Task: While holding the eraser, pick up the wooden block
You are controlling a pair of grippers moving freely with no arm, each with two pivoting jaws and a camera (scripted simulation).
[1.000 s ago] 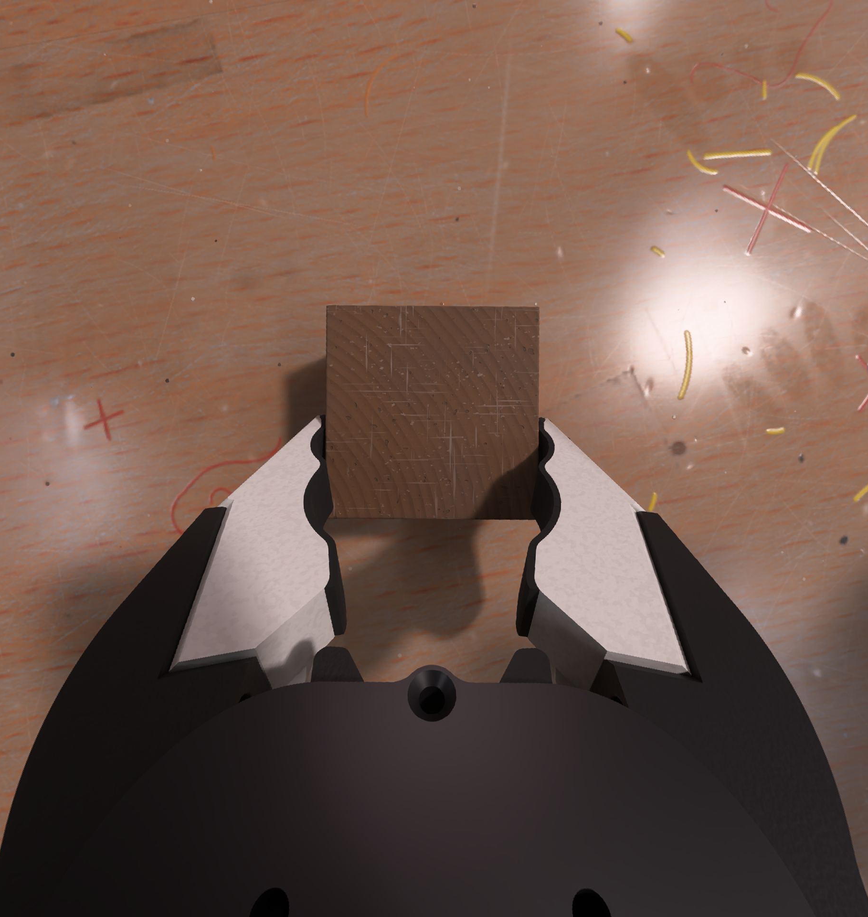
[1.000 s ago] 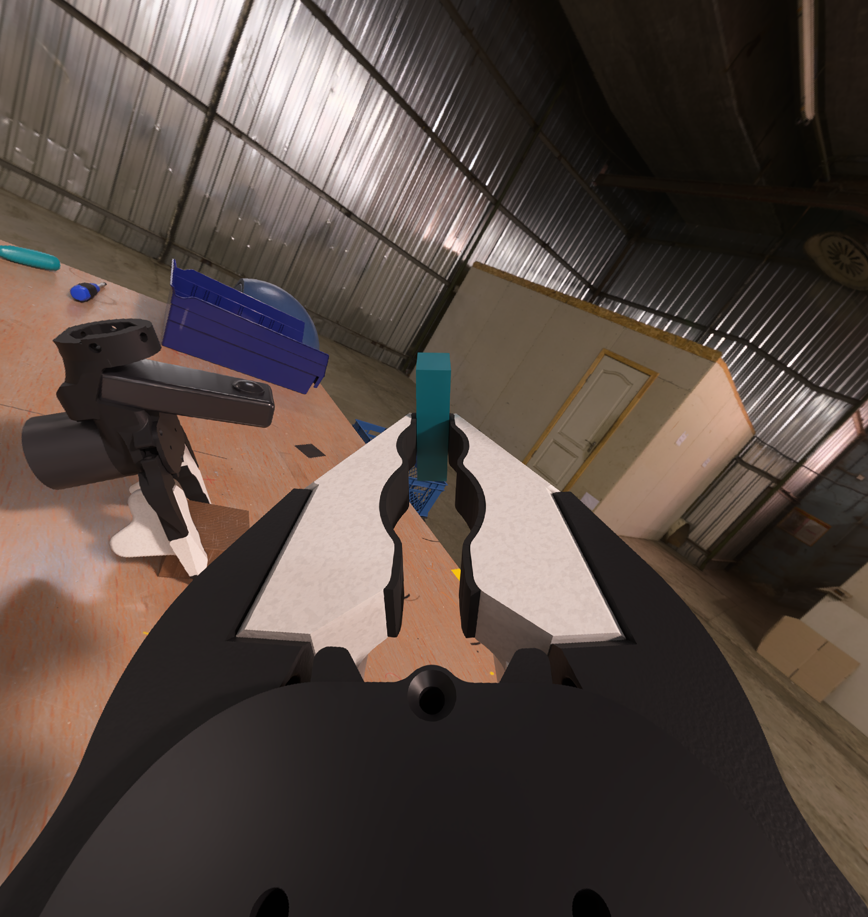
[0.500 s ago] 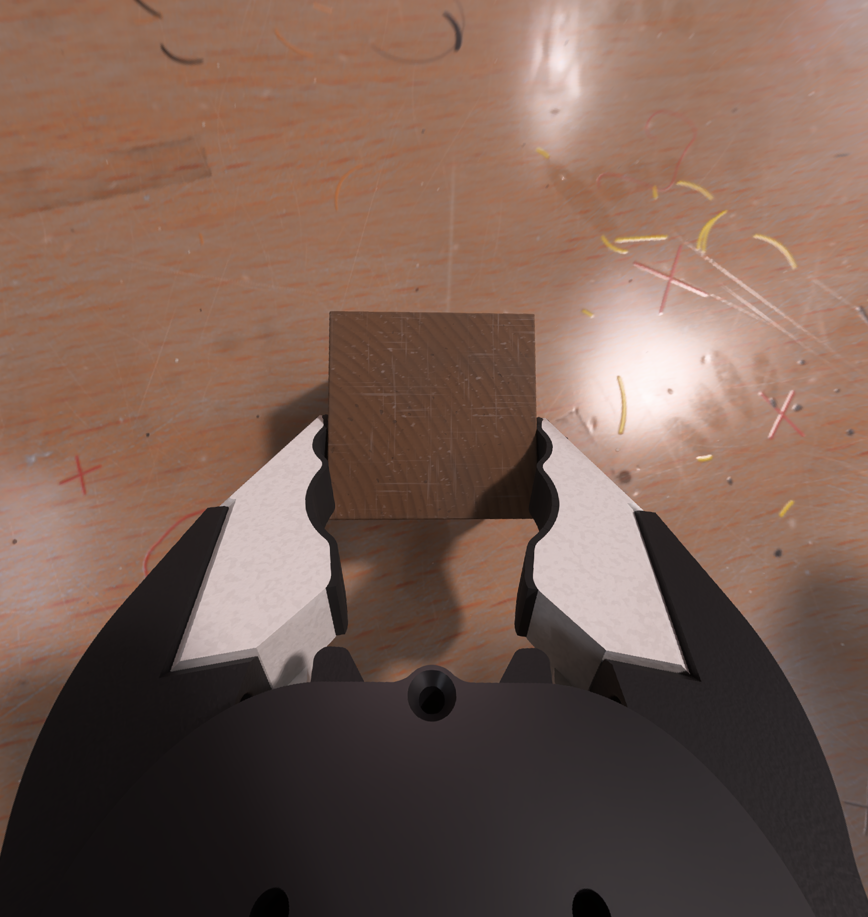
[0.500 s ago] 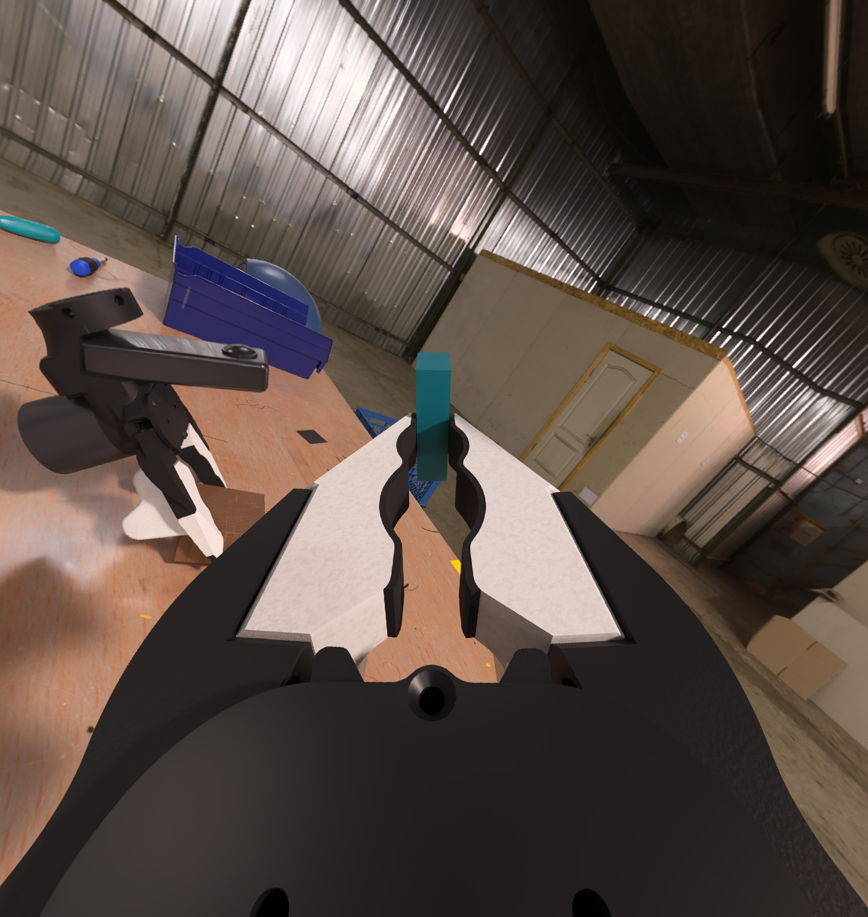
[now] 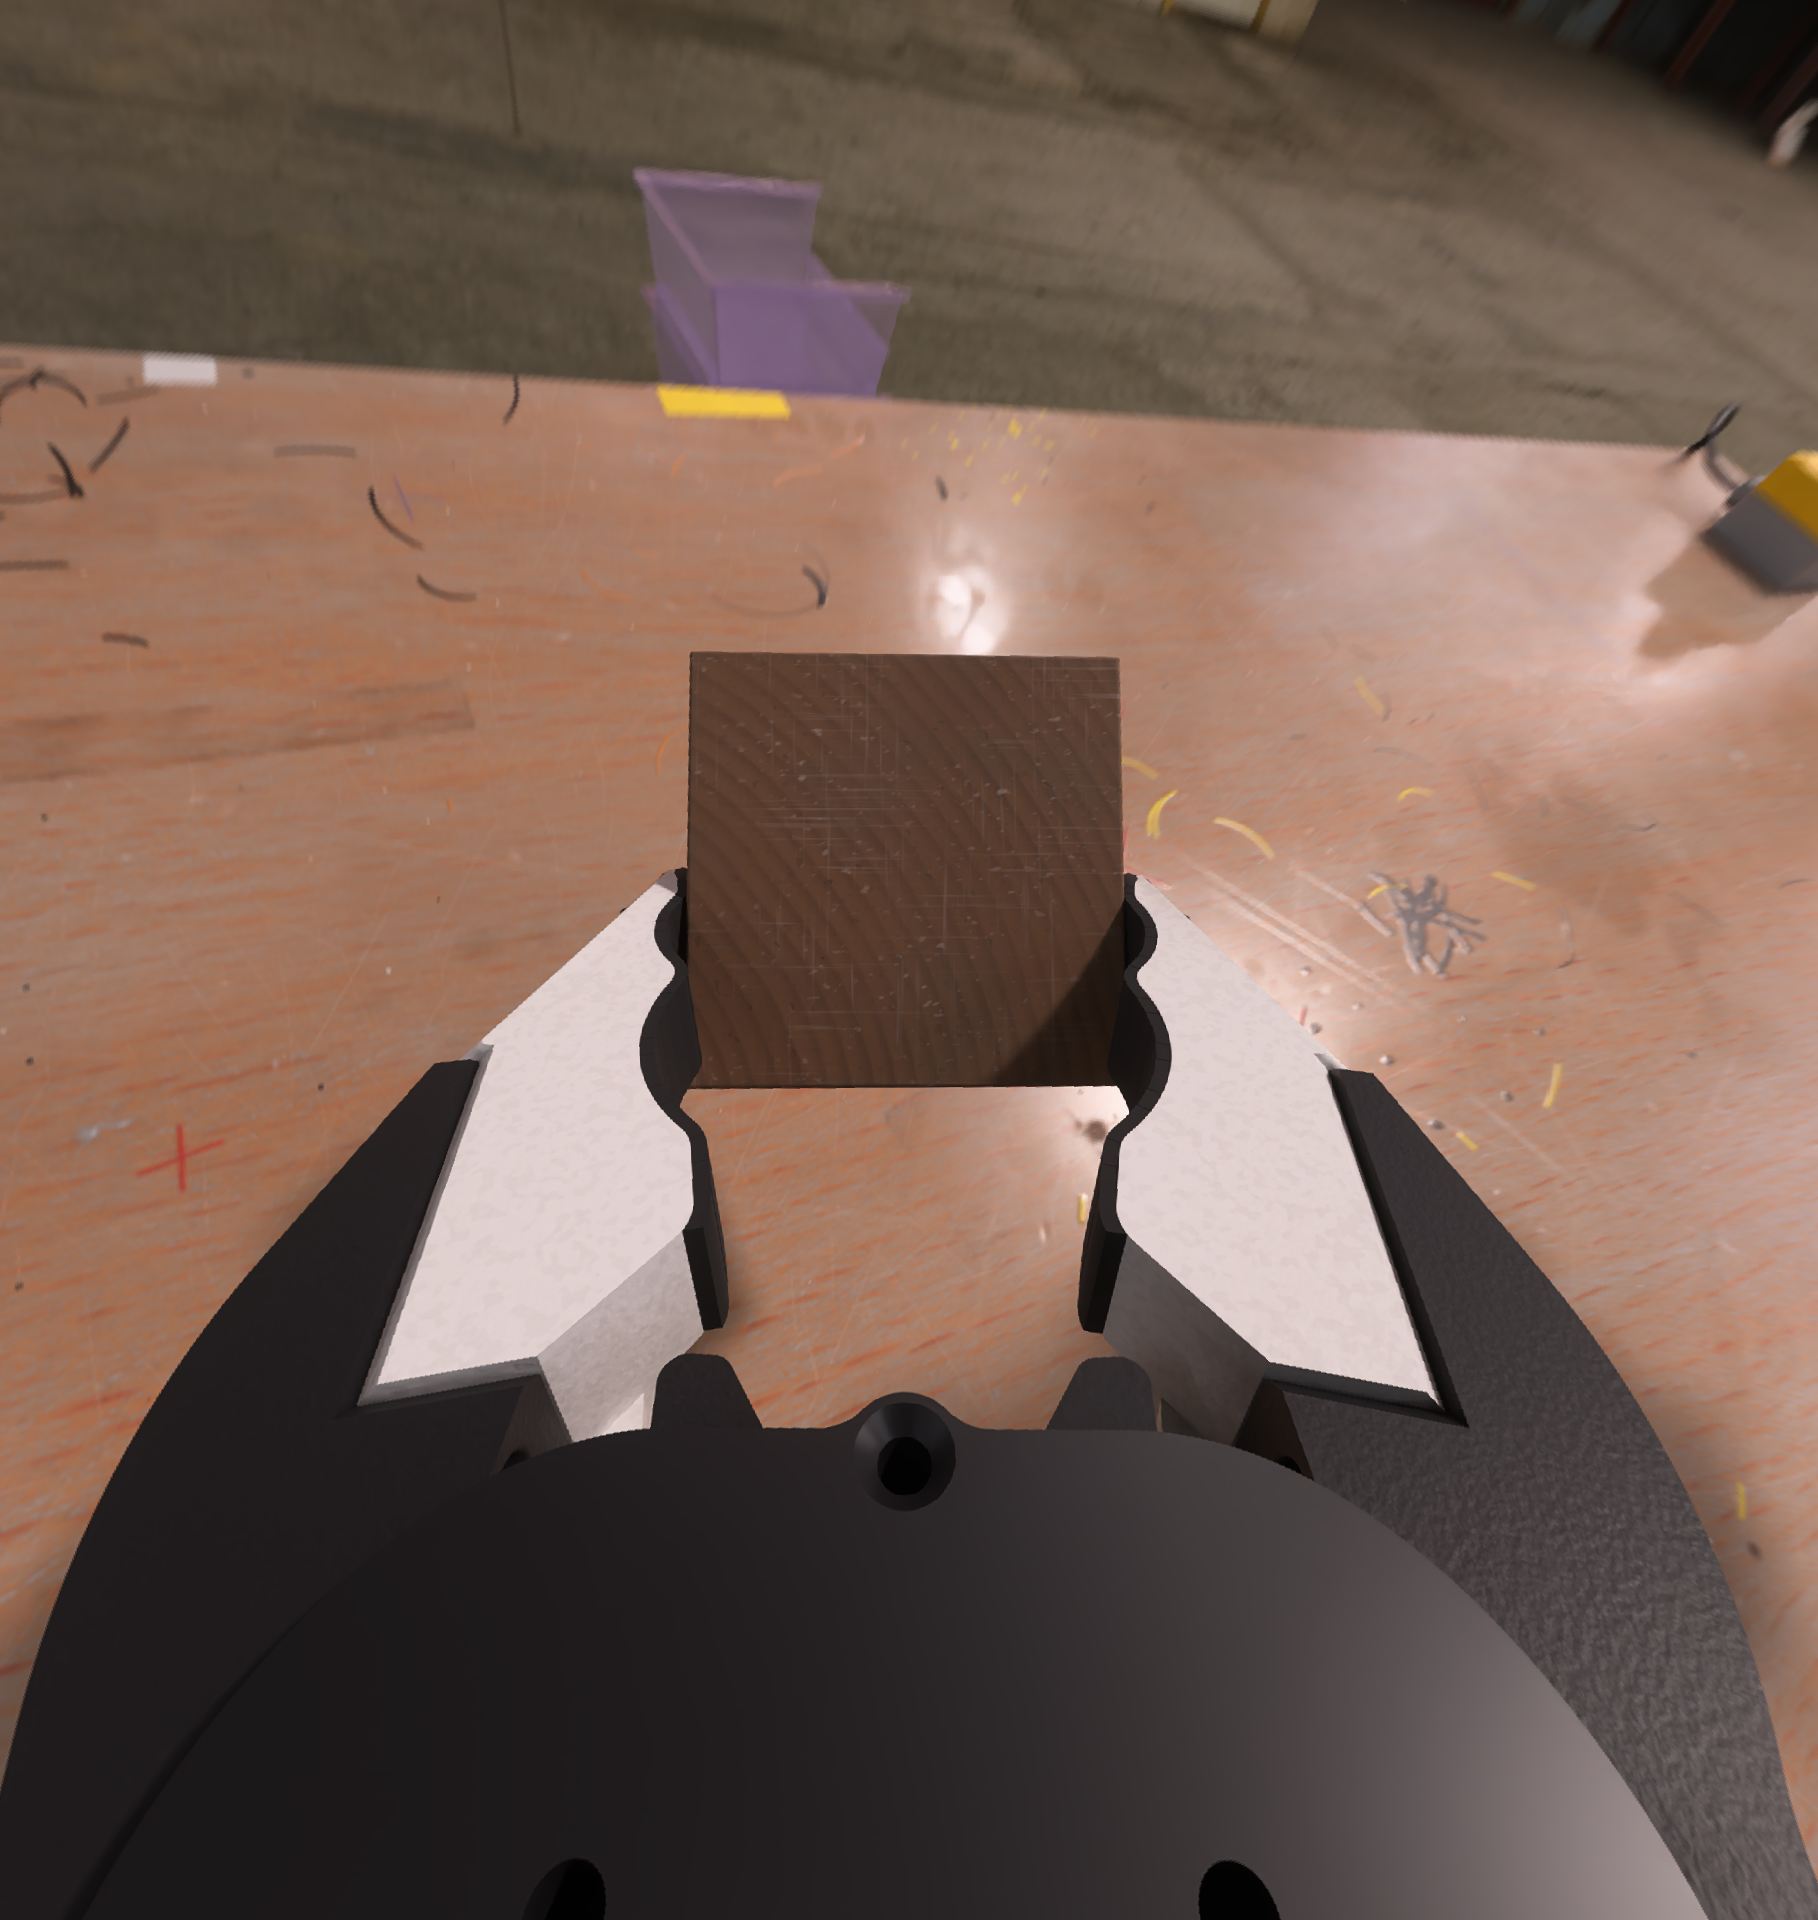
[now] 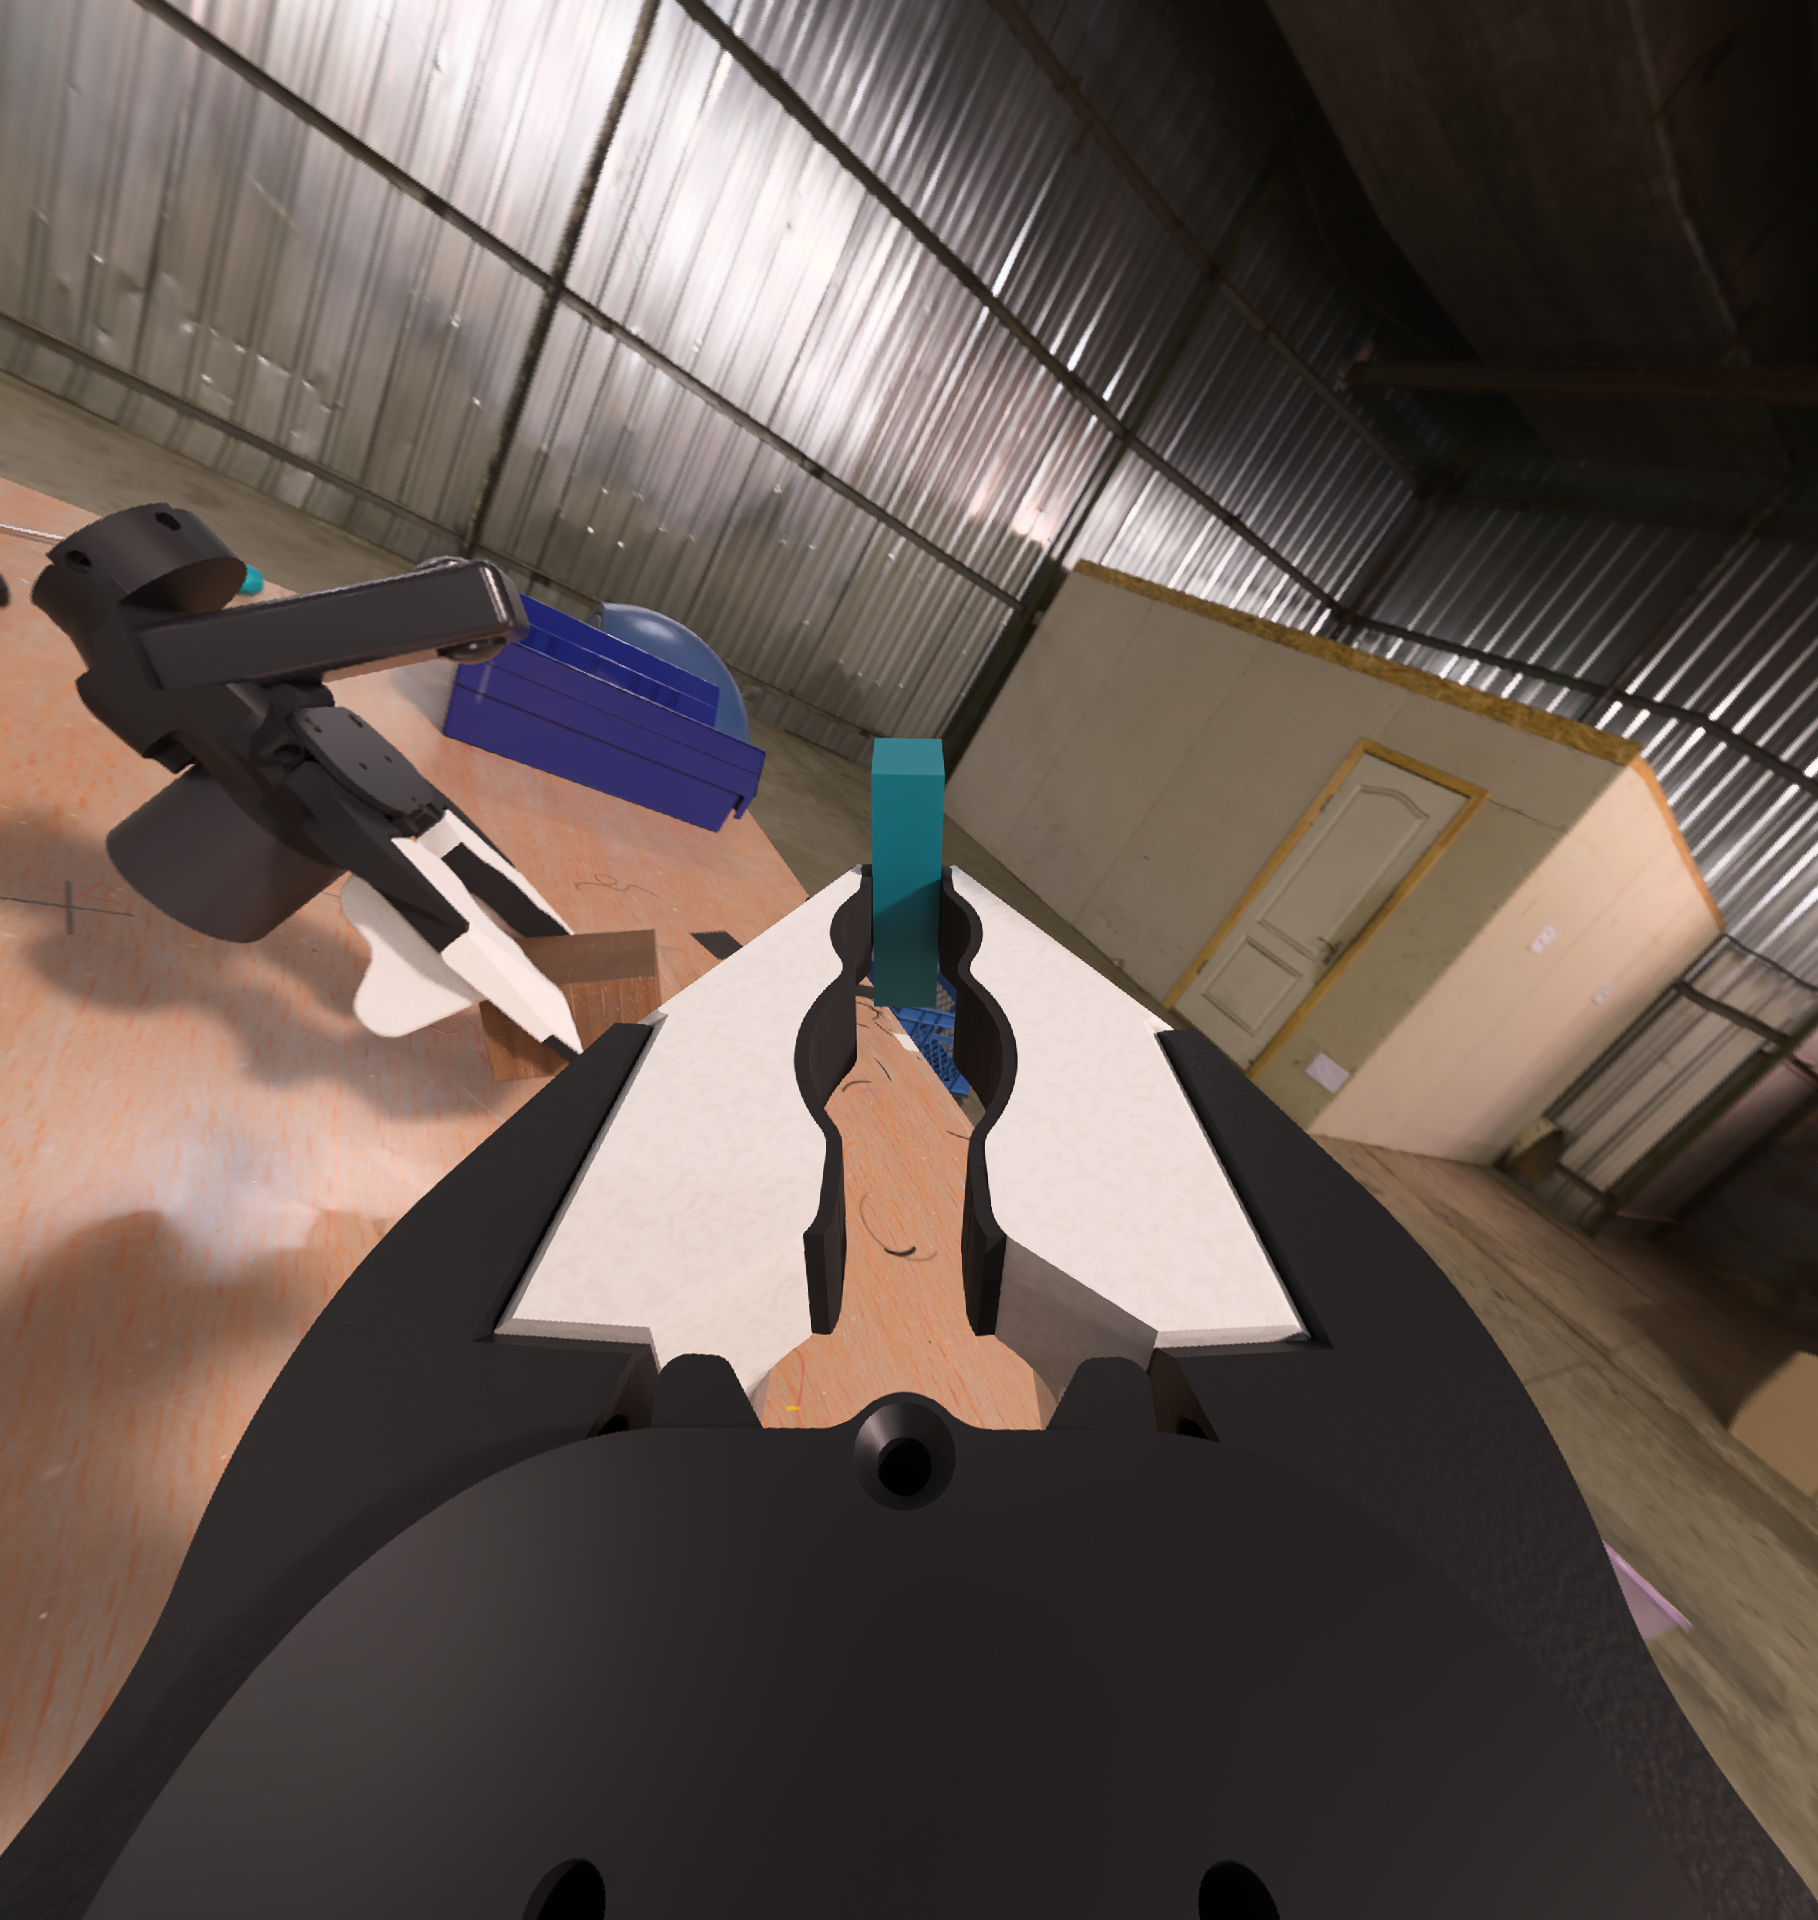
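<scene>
The wooden block [image 5: 903, 862] is a dark brown square-faced block. My left gripper [image 5: 905, 894] is shut on it, with a fingertip pressed on each side. It seems to hang a little above the wooden table [image 5: 261, 831]. In the right wrist view the left gripper [image 6: 489, 997] shows at the left, tilted down, with the block [image 6: 604, 977] between its white fingers. My right gripper [image 6: 907, 883] is shut on the teal eraser [image 6: 907, 831], which stands upright out of the fingertips, above the table.
Purple bins [image 5: 770, 301] stand on the floor past the table's far edge, behind a yellow tape strip [image 5: 723, 402]. A yellow and grey device [image 5: 1798, 530] sits at the far right. A blue bin [image 6: 614, 717] lies behind the left gripper. Wire scraps litter the table.
The left gripper has tilted up and risen with the block, so the table's far edge and the floor now show. In the right wrist view it has come nearer. The eraser stays gripped.
</scene>
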